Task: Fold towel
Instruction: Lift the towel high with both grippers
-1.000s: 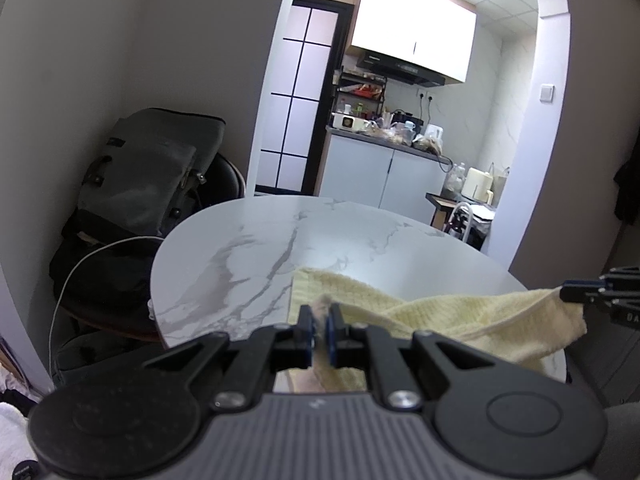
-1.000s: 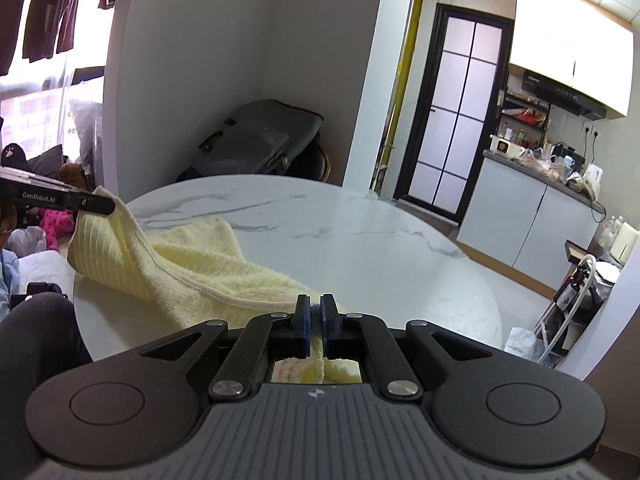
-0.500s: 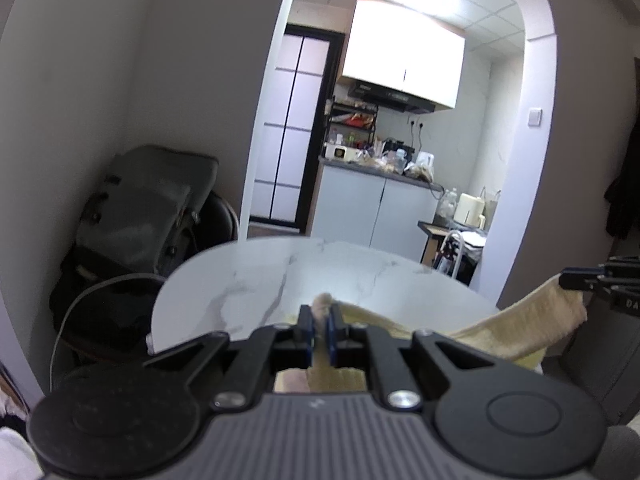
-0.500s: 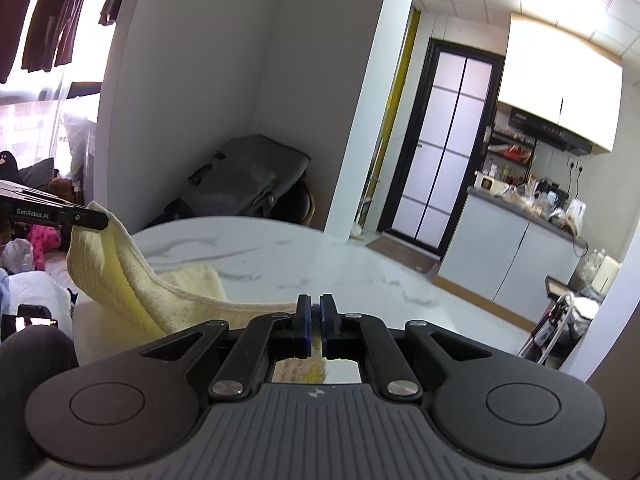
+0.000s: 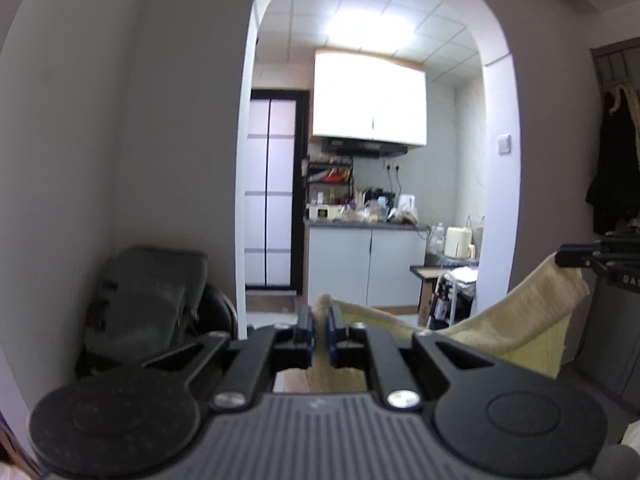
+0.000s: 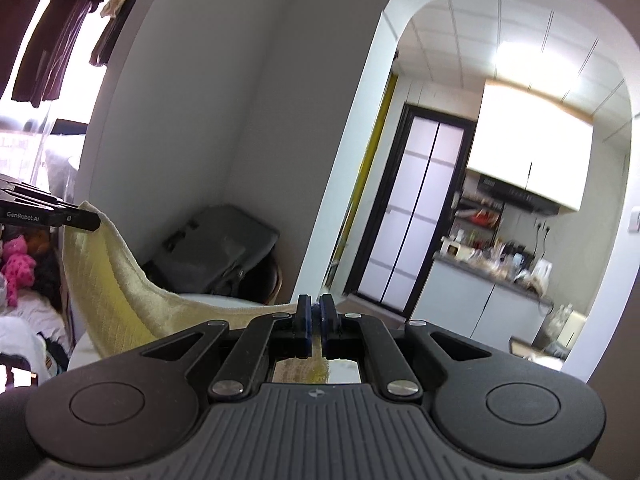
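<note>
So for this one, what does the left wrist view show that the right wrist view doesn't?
Only the left wrist view: dark coats hanging on the wall at far right, and the right gripper seen from the side.
Only the right wrist view: clothes hanging by a bright window, a pink soft toy, a sliver of the white table, and the left gripper from the side.
Both: the yellow towel sagging between the two shut grippers, the grey bag, the arched kitchen doorway.

The gripper body is hiding the towel's [image 5: 516, 320] lower part and most of the table [image 6: 224, 301]. Blur is smearing the kitchen counter's [image 6: 496, 270] clutter beyond telling.
</note>
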`<state>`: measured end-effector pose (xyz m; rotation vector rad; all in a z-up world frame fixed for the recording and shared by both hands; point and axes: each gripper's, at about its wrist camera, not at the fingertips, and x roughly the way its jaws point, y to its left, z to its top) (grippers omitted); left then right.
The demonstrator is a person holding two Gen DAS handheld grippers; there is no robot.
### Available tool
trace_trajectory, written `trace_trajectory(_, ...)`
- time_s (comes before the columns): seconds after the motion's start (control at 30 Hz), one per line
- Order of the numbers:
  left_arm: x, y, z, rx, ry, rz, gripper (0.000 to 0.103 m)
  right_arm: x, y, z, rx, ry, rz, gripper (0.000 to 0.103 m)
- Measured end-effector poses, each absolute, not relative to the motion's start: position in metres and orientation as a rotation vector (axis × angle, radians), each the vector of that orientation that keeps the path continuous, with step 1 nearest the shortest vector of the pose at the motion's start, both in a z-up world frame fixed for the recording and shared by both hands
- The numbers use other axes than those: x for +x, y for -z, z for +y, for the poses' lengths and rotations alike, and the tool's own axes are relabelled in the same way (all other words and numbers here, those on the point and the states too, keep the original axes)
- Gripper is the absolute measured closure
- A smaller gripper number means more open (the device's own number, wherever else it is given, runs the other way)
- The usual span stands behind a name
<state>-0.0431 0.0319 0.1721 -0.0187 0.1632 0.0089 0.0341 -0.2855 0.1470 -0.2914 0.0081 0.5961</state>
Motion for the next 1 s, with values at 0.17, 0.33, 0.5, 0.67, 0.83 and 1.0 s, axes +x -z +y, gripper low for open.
trace_trajectory(0.17,-0.059,-0.199,0.018,0.021,-0.005,0.103,0.095,0.019,-0.16,-0.291,-0.277,-0.59,-0.042,0.098)
trace_trajectory(0.33,-0.073,-0.214,0.007,0.048,-0.008,0.059,0.095,0.003,-0.163,-0.3,-0.252,-0.595,-0.069,0.098)
trace_trajectory(0.5,-0.085,-0.213,-0.001,0.069,-0.015,0.049,0.095,-0.007,-0.152,-0.308,-0.225,-0.612,-0.061,0.098)
trace_trajectory(0.67,-0.079,-0.203,-0.004,0.083,-0.009,0.096,0.095,-0.006,-0.137,-0.308,-0.2,-0.632,-0.017,0.098)
trace_trajectory(0.83,-0.066,-0.197,0.002,0.085,-0.013,0.131,0.095,0.01,-0.121,-0.307,-0.174,-0.642,0.021,0.098)
trace_trajectory(1.0,-0.036,-0.189,0.006,0.09,-0.009,0.178,0.095,0.029,-0.112,-0.303,-0.148,-0.648,0.051,0.098)
